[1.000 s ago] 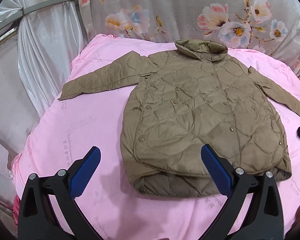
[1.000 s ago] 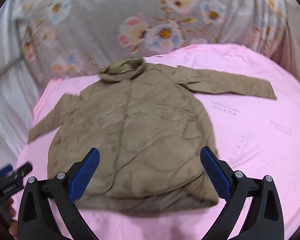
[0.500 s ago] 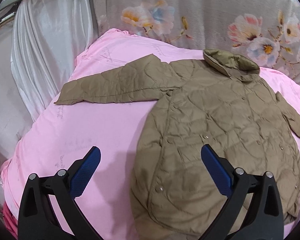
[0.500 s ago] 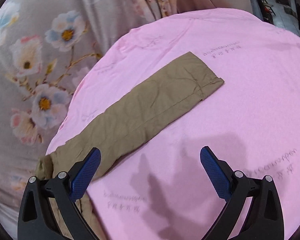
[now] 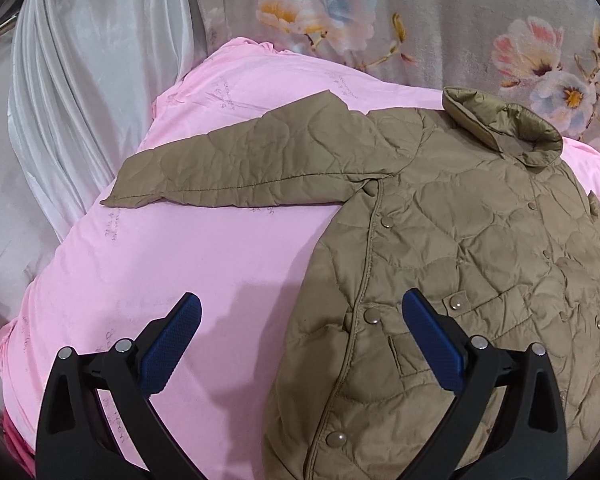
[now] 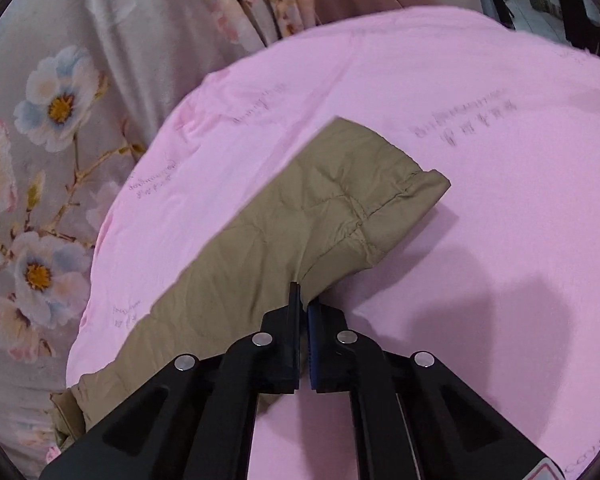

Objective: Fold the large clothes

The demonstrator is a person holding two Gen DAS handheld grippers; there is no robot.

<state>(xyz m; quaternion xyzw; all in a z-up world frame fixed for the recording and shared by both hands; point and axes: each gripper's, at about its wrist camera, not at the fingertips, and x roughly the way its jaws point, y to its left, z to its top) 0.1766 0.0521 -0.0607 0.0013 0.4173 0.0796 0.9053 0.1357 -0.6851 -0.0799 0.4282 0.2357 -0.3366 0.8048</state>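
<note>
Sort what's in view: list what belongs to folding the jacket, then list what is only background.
Part of the job:
- quilted jacket, spread flat
- its right sleeve, pinched near the cuff
- right gripper, shut on that sleeve
- left gripper, open, holding nothing

Only background:
- pink sheet under the jacket
- floral curtain
- white drape

The jacket [image 5: 480,248] lies on the bed [image 5: 204,264], filling the frame's right; its sleeve [image 5: 236,168] stretches toward center left, with the curtain [image 5: 440,20] behind.
</note>
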